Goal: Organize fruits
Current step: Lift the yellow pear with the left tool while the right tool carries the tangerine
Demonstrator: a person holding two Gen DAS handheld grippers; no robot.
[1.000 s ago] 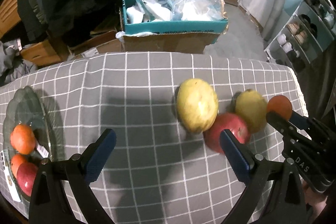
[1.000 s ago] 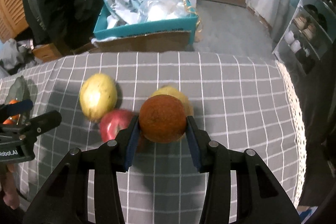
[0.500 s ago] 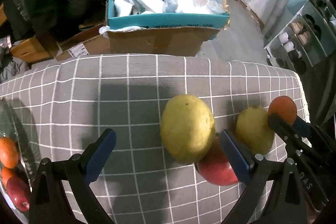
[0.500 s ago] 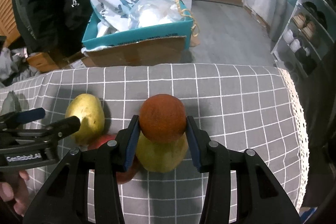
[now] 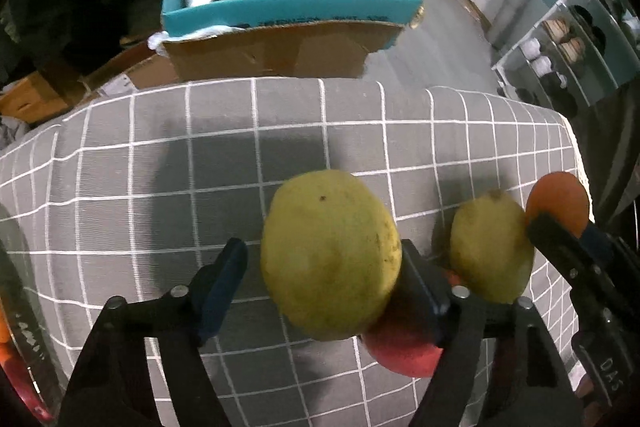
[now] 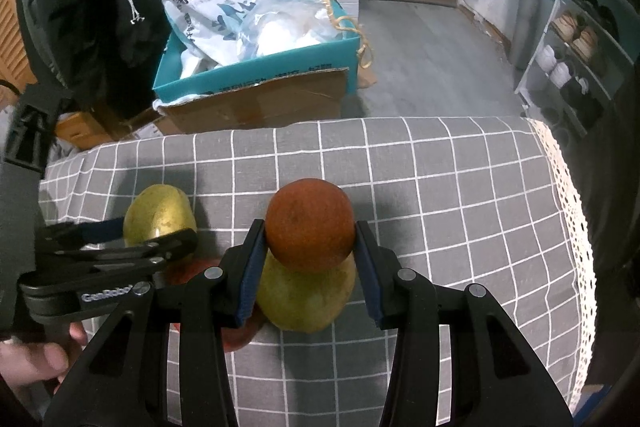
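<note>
My left gripper point(image 5: 322, 267) is open around a large yellow-green fruit point(image 5: 330, 255) on the grey checked cloth; its right finger touches the fruit and a gap shows at the left finger. A red apple point(image 5: 404, 351) lies just behind-right of it, and a smaller yellow fruit point(image 5: 492, 247) lies to the right. My right gripper point(image 6: 310, 259) is shut on an orange-red fruit point(image 6: 310, 225) held above the smaller yellow fruit point(image 6: 306, 297). The left gripper point(image 6: 120, 247) and the large fruit point(image 6: 158, 215) show at left in the right wrist view.
A glass plate point(image 5: 24, 327) with fruit sits at the far left table edge. Beyond the table stands a cardboard and teal box point(image 6: 256, 87) with bags. A shoe rack point(image 6: 576, 55) stands at right. The cloth's lace edge point(image 6: 576, 227) marks the table's right side.
My left gripper has moved forward and right onto the large yellow-green fruit and narrowed around it. My right gripper has lifted the orange-red fruit slightly and still holds it.
</note>
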